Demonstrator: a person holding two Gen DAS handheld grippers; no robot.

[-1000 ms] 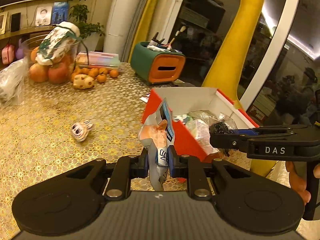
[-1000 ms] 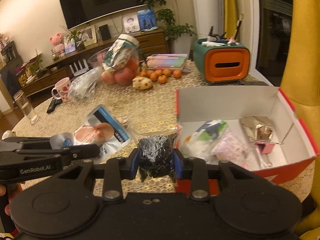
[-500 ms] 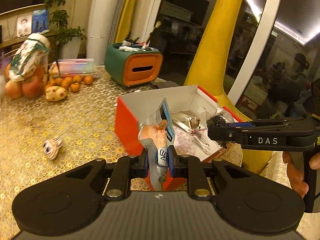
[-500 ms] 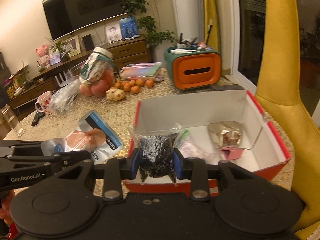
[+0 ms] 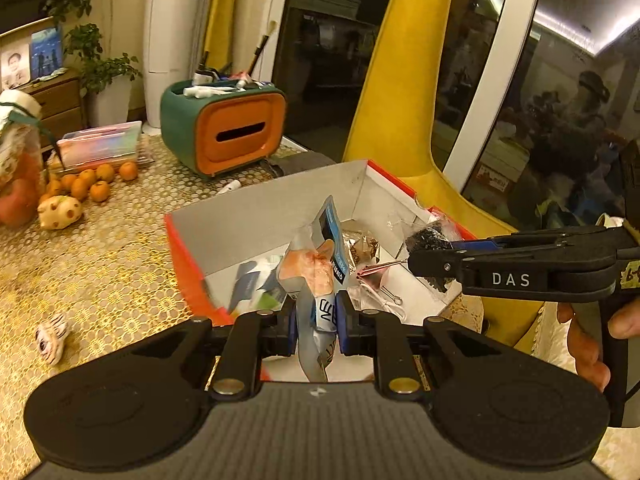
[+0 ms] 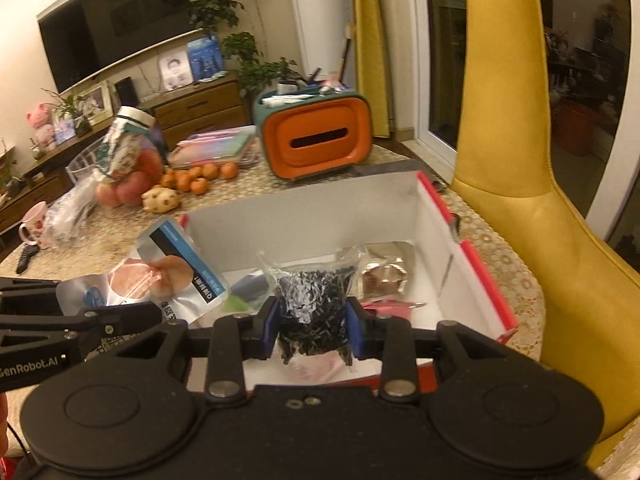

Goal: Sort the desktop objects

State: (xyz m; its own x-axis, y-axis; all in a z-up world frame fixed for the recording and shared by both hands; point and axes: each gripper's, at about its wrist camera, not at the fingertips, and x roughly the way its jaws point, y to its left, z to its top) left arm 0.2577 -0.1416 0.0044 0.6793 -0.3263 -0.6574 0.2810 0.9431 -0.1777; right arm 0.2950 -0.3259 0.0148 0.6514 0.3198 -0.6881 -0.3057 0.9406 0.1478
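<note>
My left gripper is shut on a silver snack pouch with a blue stripe, held over the near edge of the red box. My right gripper is shut on a clear bag of black bits, held over the same box. The pouch also shows in the right wrist view, and the bag in the left wrist view. Inside the box lie a silver packet, a pink binder clip and other packets.
An orange and green tissue box stands behind the red box. Small oranges, apples, a pig figure and a mug lie to the left. A small striped toy lies on the cloth. A yellow chair stands right.
Both grippers have moved forward over the red box with their loads. The box now fills more of both views.
</note>
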